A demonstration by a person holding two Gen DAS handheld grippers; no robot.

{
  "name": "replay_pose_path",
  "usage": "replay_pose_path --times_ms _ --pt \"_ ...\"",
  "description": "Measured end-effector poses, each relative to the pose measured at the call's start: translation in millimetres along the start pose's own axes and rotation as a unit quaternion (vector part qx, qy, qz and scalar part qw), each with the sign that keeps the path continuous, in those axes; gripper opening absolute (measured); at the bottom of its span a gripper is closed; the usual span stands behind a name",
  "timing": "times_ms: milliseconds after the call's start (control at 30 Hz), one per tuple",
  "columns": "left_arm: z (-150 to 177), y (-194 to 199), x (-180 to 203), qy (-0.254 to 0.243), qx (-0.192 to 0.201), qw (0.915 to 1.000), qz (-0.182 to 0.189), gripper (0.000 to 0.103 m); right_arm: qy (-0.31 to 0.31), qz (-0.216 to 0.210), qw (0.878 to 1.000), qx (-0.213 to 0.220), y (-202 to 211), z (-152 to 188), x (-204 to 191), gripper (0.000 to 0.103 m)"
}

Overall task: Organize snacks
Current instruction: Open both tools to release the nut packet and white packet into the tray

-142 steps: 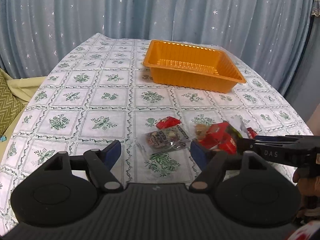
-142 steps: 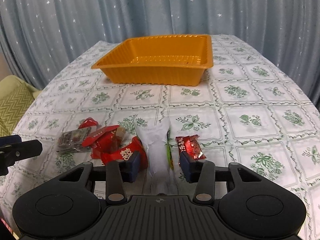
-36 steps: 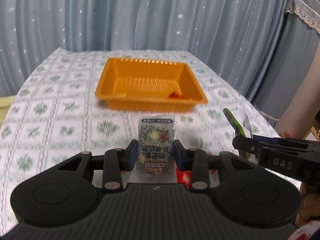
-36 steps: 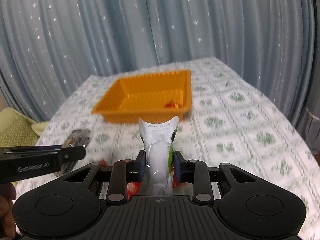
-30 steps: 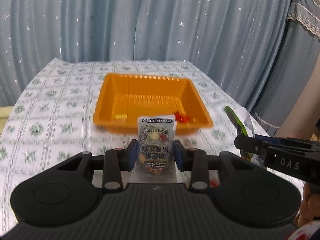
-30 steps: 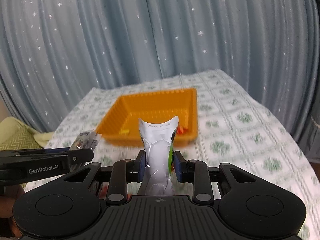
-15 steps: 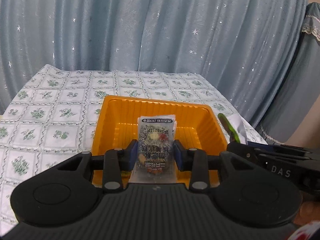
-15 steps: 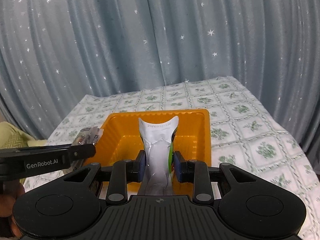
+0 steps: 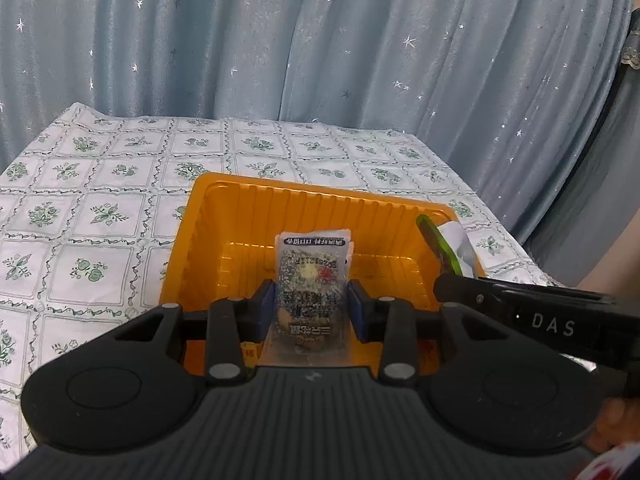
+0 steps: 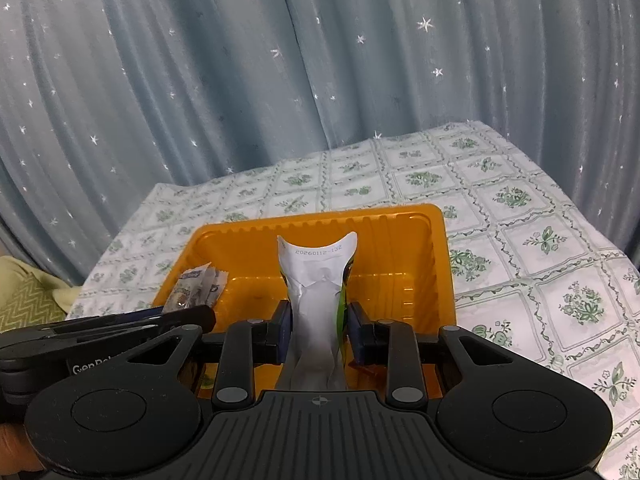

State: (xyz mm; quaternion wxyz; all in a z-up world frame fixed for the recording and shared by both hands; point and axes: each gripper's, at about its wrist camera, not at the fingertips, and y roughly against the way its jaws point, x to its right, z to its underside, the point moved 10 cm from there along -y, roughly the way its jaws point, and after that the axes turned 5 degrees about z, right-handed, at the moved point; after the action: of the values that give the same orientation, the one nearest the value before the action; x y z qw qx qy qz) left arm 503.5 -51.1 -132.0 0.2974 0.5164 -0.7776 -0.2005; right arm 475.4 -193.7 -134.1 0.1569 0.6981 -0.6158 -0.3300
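**A:** Which step is this?

**B:** The drop-off, I'd say. The left gripper (image 9: 311, 306) has its jaws closed on a clear printed snack packet (image 9: 312, 280), which stands upright between them and pokes out ahead. The right gripper (image 10: 319, 334) has its jaws pinched on a white pouch with a green edge (image 10: 318, 300), also upright between them. Both hang over the orange tray (image 9: 208, 232), whose floor lies just ahead of and below each pair of jaws.

**A:** So what does the next move call for?

**B:** Probably a small descent and then letting the jaws spread, so each pack lands inside the walls and not on the rim. The two grippers are close together: seen from the left wrist, the right one sits just off the right-hand jaw, with its pouch near the tray's right wall. Releasing one at a time, or keeping them apart, would avoid a knock. Both packs are light and floppy, so they may cling to a pad for a moment.

**A:** Count things for me.

**B:** One tray, on one desk (image 9: 100, 216) with a floral cloth. Two grippers, two packs in hand. Something small and yellow shows on the tray floor behind the left jaw, and a reddish bit behind the right; I can't tell what they are or whether there are more. A starred curtain (image 10: 320, 80) hangs behind.
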Motion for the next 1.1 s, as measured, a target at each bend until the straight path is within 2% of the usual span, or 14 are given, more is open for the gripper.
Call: replay_pose_path --times_ms 67,133,367,733,800,833,933,1100 --pt "0 -3 -3 0.004 0.009 0.9999 -0.004 0.035 -0.001 0.001 1.0 -0.003 -4 1 1 0.03" --pt "-2 -2 -5 0.009 0.014 0.9999 0.003 0.039 -0.002 0.002 1.0 -0.005 -8 1 4 0.03" --pt "-10 20 -10 0.009 0.037 0.9993 -0.005 0.042 -0.002 0.0 1.0 -0.013 -12 5 3 0.03" --pt "2 41 -21 0.024 0.037 0.9989 -0.016 0.042 -0.011 -0.022 1.0 -0.01 -11 6 -11 0.031" --pt "7 44 -20 0.025 0.034 0.999 -0.016 0.042 -0.029 -0.032 0.999 -0.008 -10 6 -10 0.051" --pt "10 47 -19 0.025 0.034 0.999 -0.016 0.044 -0.036 -0.031 0.999 -0.001 -7 5 -8 0.068" --pt "15 56 -17 0.022 0.036 0.9989 -0.02 0.05 -0.04 -0.031 0.999 0.013 5 2 -5 0.069" --pt "24 76 -9 0.025 0.042 0.9986 -0.02 0.052 -0.045 -0.013 0.999 0.021 32 6 6 0.069"
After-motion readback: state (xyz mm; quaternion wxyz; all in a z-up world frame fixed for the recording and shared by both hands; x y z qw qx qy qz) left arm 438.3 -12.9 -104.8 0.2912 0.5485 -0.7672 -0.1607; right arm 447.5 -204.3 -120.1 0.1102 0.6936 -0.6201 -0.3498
